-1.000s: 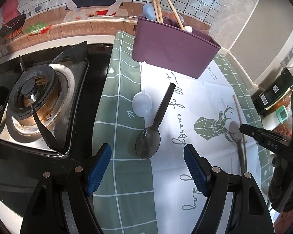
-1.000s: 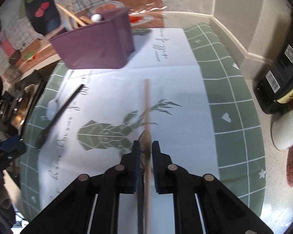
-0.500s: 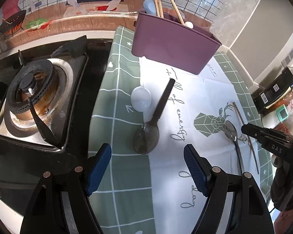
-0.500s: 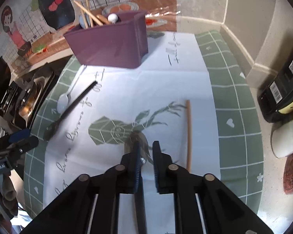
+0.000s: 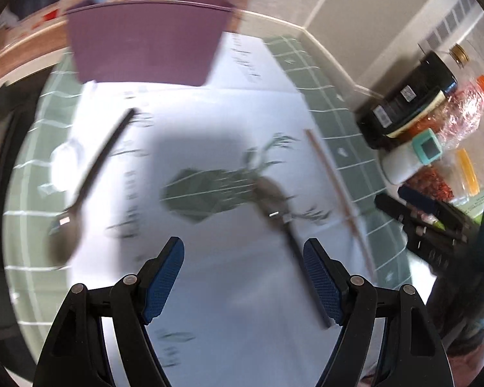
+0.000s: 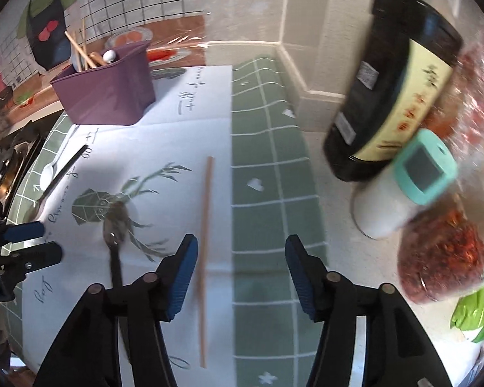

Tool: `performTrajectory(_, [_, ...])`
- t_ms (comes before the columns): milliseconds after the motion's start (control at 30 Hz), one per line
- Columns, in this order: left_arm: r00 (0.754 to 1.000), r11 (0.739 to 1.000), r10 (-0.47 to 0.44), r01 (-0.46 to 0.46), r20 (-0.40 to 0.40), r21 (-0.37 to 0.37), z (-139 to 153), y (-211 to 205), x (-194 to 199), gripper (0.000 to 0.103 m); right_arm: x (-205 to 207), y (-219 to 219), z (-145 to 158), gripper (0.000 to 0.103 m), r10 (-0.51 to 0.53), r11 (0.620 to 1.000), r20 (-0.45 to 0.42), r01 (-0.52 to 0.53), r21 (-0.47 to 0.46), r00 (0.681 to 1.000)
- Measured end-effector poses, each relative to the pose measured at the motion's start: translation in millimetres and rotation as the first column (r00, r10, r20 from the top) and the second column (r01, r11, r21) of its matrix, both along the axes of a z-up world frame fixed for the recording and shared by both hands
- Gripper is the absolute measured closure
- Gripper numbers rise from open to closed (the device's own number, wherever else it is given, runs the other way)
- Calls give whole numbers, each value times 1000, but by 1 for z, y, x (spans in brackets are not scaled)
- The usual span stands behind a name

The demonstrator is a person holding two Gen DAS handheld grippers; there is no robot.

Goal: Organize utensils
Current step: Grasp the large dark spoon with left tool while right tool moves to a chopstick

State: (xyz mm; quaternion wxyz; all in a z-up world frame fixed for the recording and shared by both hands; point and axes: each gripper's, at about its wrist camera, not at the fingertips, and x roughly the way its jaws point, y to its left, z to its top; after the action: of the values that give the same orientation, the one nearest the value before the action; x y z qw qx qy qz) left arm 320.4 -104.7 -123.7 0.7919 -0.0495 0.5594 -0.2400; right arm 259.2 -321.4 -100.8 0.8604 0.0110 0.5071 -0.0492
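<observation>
Both my tools stand empty with jaws spread wide: the left gripper [image 5: 242, 277] hangs over the white middle of the printed mat [image 6: 267, 174], the right gripper [image 6: 240, 267] over its green checked border. The purple caddy [image 6: 106, 96] sits at the far end of the mat; from its open top I can make out wooden chopsticks [image 6: 77, 48] leaning out, a white round-ended handle [image 6: 109, 54] and something pale blue beside them, though how the inside is divided I cannot tell. Loose on the mat: a dark metal spoon [image 6: 114, 225] lying bowl-up on the deer print, its handle running back under my right tool's left finger; a single wooden chopstick [image 6: 206, 213] just beside it, lying lengthwise between spoon and green border. Farther left, near the stove edge, a black-handled spoon [image 5: 90, 180] lies at a slant with a white plastic spoon [image 5: 63, 164] touching or just beside it; the left view is smeared, so I can't settle which. Off the mat on the right counter stand a dark sauce bottle [image 6: 393, 96], a white shaker with a teal lid [image 6: 403, 190] leaning against it, and a clear container of red chili flakes [image 6: 442, 254].
</observation>
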Motion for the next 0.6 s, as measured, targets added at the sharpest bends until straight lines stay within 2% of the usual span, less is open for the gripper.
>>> performTrajectory(167, [1000, 998, -5, 5, -3, 56, -8, -36, 12, 32, -16, -19, 3, 44, -35, 999, 29, 35, -9, 999])
performTrajectory(333, [1000, 991, 13, -11, -14, 136, -22, -55, 22, 45, -26, -42, -1, 42, -88, 996, 33, 88, 1, 996])
performTrajectory(367, [1000, 989, 17, -17, 0, 147, -22, -58, 22, 45, -27, -45, -2, 41, -97, 995, 30, 97, 1, 995])
performTrajectory(467, [1000, 987, -2, 0, 12, 160, -22, -66, 23, 58, -29, -52, -6, 33, -125, 992, 33, 125, -1, 992])
performTrajectory(500, [1000, 987, -6, 3, 18, 163, -22, -68, 23, 66, -29, -52, -7, 30, -131, 991, 36, 131, -1, 991])
performTrajectory(600, [999, 987, -29, 22, 43, 162, -21, -68, 20, 67, -27, -47, -5, 18, -123, 992, 64, 123, -5, 990])
